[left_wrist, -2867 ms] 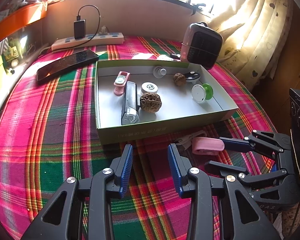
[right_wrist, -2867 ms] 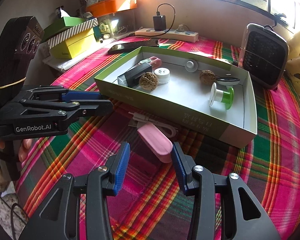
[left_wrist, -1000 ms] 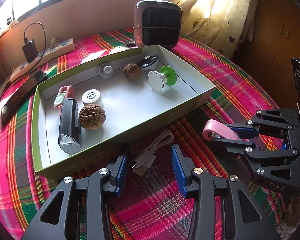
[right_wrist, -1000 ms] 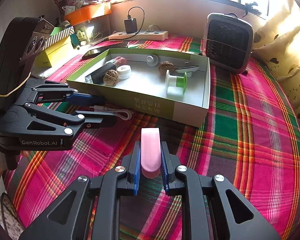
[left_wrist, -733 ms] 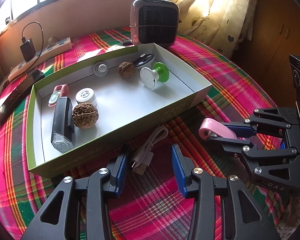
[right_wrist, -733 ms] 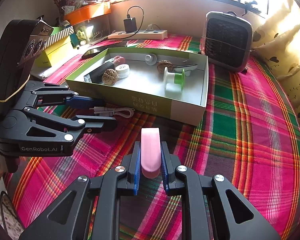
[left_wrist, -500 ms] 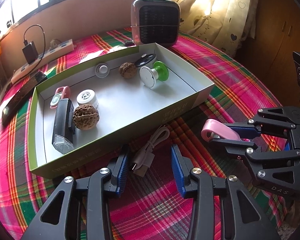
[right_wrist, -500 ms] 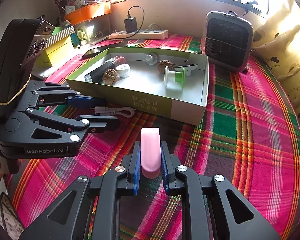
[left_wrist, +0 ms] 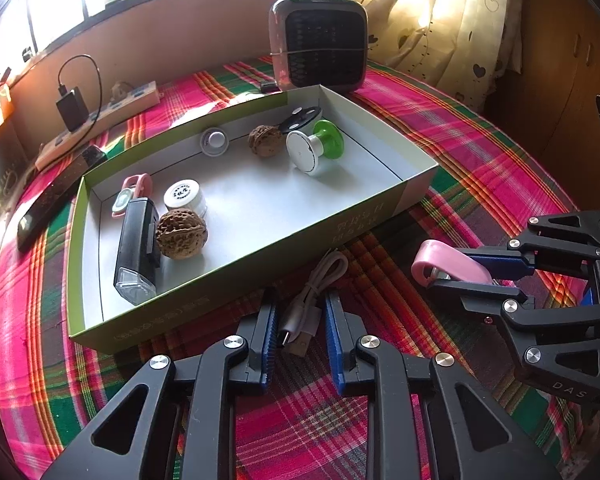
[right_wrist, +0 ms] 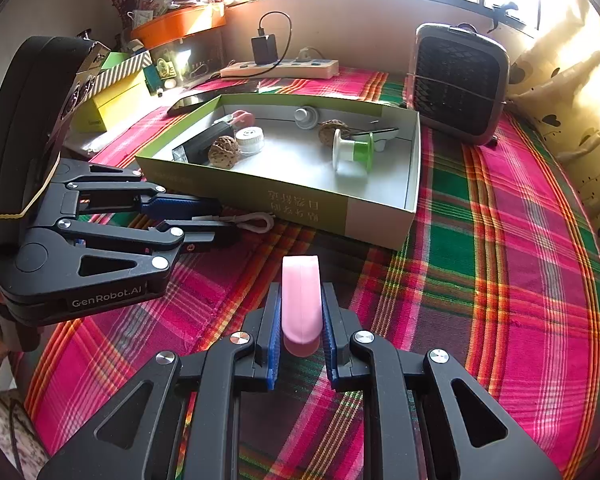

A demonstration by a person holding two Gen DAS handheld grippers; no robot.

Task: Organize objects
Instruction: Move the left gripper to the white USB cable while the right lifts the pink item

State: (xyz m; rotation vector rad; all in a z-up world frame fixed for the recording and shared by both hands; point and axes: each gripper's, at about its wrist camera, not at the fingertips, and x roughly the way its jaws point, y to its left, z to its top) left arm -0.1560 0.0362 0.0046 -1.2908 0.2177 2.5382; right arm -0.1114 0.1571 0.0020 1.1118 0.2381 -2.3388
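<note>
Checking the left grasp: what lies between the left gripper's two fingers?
The plug end of the white cable lies between the closing jaws of the left gripper on the cloth, seen in the left wrist view.

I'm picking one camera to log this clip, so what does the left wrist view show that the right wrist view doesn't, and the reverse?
Only the left wrist view shows the plug ends of the white cable between the left claw, whose jaws are closing around it. Only the right wrist view shows the orange tray and yellow box by the window. Both show the green box of small items, the heater, the power strip, and the right claw shut on the pink case.
</note>
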